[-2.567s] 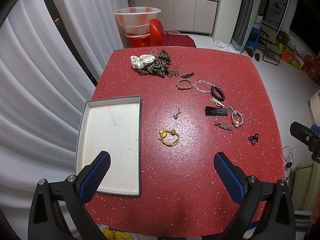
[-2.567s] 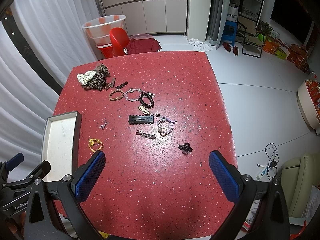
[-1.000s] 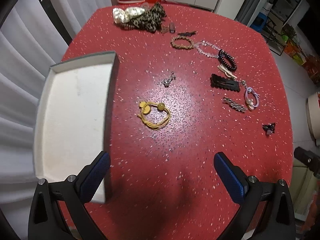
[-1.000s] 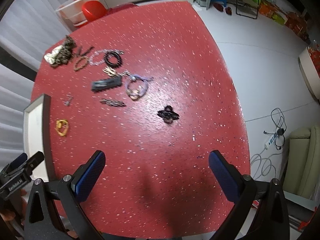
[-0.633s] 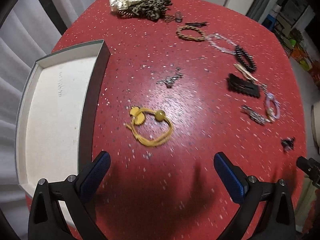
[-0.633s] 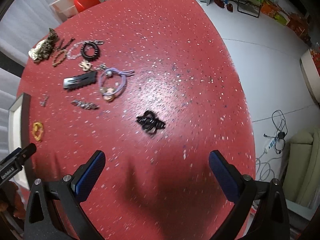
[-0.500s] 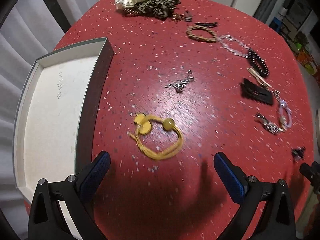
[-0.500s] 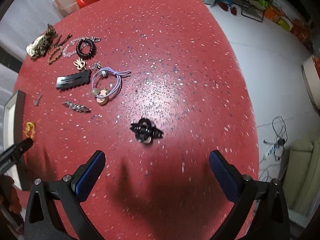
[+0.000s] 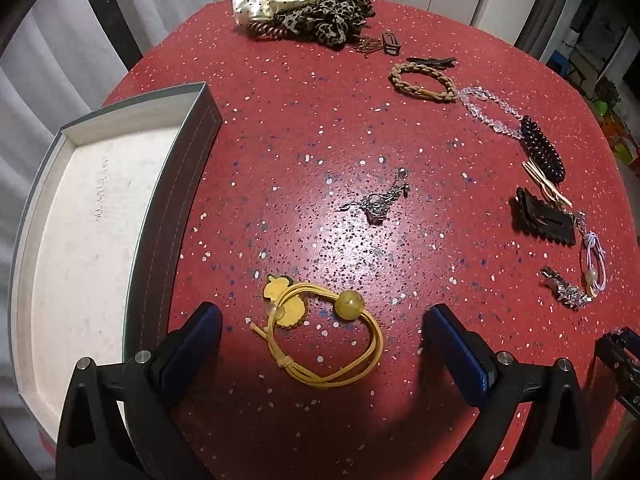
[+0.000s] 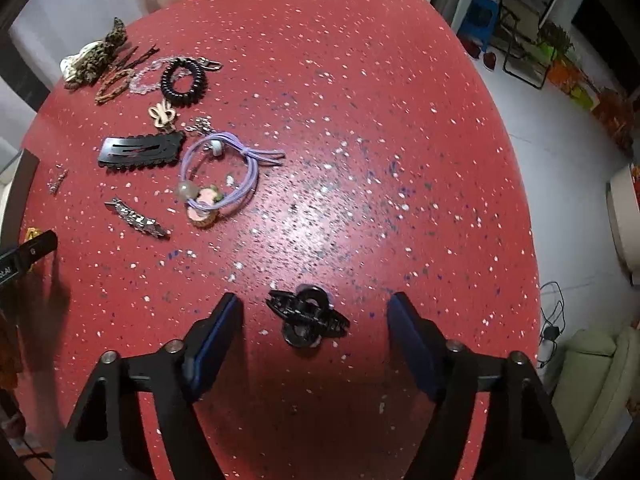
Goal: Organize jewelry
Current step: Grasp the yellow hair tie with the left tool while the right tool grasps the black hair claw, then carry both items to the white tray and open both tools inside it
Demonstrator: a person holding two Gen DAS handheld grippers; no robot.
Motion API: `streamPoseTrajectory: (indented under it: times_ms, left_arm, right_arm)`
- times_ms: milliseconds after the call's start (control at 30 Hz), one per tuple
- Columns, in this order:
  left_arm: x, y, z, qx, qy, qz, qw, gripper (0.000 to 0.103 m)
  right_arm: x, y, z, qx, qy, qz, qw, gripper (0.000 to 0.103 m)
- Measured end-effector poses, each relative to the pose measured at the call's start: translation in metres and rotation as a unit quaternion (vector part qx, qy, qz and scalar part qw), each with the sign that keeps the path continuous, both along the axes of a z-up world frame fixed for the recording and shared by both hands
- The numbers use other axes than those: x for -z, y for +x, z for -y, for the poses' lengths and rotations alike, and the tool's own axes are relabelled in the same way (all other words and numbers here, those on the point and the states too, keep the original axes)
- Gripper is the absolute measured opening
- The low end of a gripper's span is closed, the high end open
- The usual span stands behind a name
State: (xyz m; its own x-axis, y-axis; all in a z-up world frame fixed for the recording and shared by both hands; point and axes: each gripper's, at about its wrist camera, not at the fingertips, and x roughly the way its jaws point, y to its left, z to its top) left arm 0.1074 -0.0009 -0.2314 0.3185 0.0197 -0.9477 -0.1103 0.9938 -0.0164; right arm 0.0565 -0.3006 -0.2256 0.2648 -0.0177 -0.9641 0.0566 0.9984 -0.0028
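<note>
1. Left tool (image 9: 320,332): jaws spread wide, grasping nothing; the one yellow hair tie (image 9: 320,332) lies on the counter (image 9: 304,128) between its fingers, touching neither.
2. Right tool (image 10: 314,320): jaws released, empty; the one black claw clip (image 10: 306,316) sits between its fingers, clear of both pads.
3. One white-lined tray (image 9: 24,264) stands at 9 o'clock in the left wrist view, its dark wall just beside the left finger.
4. Other items counted, each single: silver charm (image 9: 378,202), braided bracelet (image 9: 422,80), clear bead bracelet (image 9: 486,110), black coil tie (image 10: 184,82), black snap clip (image 10: 140,152), purple hair tie (image 10: 220,176), rhinestone clip (image 10: 136,218), cream clip (image 10: 162,114).
5. Scrunchies (image 9: 304,16) are heaped at 12 o'clock by the far edge; count not discernible.
6. Open room: bare counter from 12 to 3 o'clock in the right wrist view, up to the rounded edge.
</note>
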Motion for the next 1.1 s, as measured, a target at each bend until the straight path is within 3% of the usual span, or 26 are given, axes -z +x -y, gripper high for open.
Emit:
streamPoseTrajectory:
  times_ms: [67, 133, 167, 300, 333, 367, 433, 800, 1100]
  left_arm:
    - [-0.003, -0.001, 0.002, 0.003, 0.000, 0.008, 1.0000, 0.093]
    - [-0.007, -0.002, 0.009, 0.012, 0.000, 0.012, 0.9999, 0.077]
    - [-0.009, -0.003, 0.011, 0.017, 0.000, 0.013, 0.9998, 0.072]
    - [-0.016, -0.010, 0.019, 0.026, -0.008, 0.008, 0.9996, 0.036]
    - [-0.017, -0.014, 0.018, 0.028, -0.016, 0.006, 0.9995, 0.027]
    - [-0.018, -0.014, 0.018, 0.030, -0.025, 0.004, 0.9992, 0.025]
    - [-0.021, -0.017, 0.021, 0.037, -0.034, 0.006, 0.9987, 0.004]
    - [-0.046, -0.036, 0.024, 0.068, -0.068, 0.015, 0.9953, 0.004]
    - [-0.079, -0.060, 0.015, 0.079, -0.086, 0.022, 0.9929, 0.004]
  right_arm:
    - [-0.002, 0.000, -0.003, 0.000, 0.001, 0.003, 1.000, 0.068]
    - [-0.003, 0.000, -0.008, -0.001, -0.001, 0.007, 1.000, 0.061]
    - [-0.004, 0.000, -0.011, -0.001, 0.000, 0.009, 1.000, 0.053]
    - [-0.008, -0.006, -0.017, 0.003, 0.003, 0.011, 1.000, 0.036]
    - [-0.008, -0.007, -0.018, 0.005, 0.004, 0.010, 1.000, 0.035]
    - [-0.009, -0.008, -0.019, 0.007, 0.006, 0.010, 1.000, 0.033]
    - [-0.007, -0.009, -0.016, 0.011, 0.008, 0.009, 1.000, 0.030]
    - [-0.023, -0.023, -0.006, 0.047, 0.062, -0.002, 0.997, 0.029]
    - [-0.048, -0.037, -0.024, 0.049, 0.086, -0.009, 0.995, 0.029]
